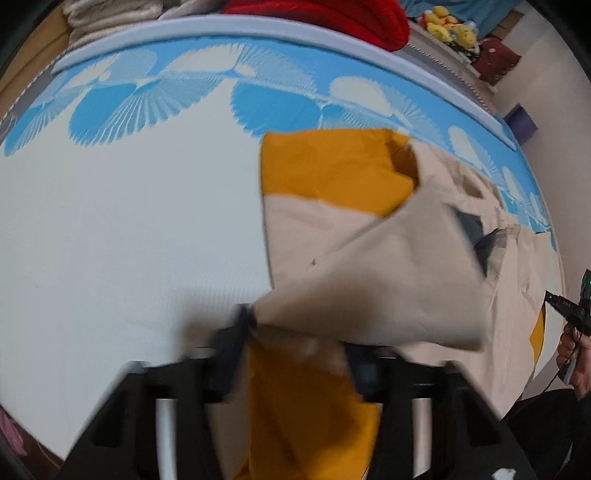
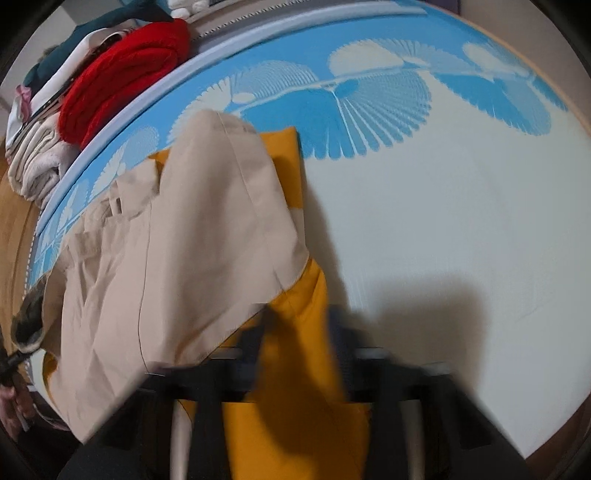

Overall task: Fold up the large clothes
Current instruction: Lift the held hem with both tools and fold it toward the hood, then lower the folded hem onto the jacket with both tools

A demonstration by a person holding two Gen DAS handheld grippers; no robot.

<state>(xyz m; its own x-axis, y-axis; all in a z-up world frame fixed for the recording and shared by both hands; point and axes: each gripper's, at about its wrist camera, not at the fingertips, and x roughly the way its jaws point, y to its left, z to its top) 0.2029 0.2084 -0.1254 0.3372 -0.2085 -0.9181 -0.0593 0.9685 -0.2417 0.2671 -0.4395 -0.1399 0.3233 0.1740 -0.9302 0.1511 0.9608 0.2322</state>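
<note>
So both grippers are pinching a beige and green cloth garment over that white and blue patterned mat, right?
Not quite: the beige garment is paired with mustard yellow, not green, as the right wrist view shows. Both the left gripper and right gripper pinch it over the white and blue patterned mat.

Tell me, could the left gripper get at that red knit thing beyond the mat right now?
Probably not as things stand. The left gripper is shut on the beige and mustard garment, so it is occupied. The red knit lies past the far edge of the mat, though nothing blocks the way across.
</note>
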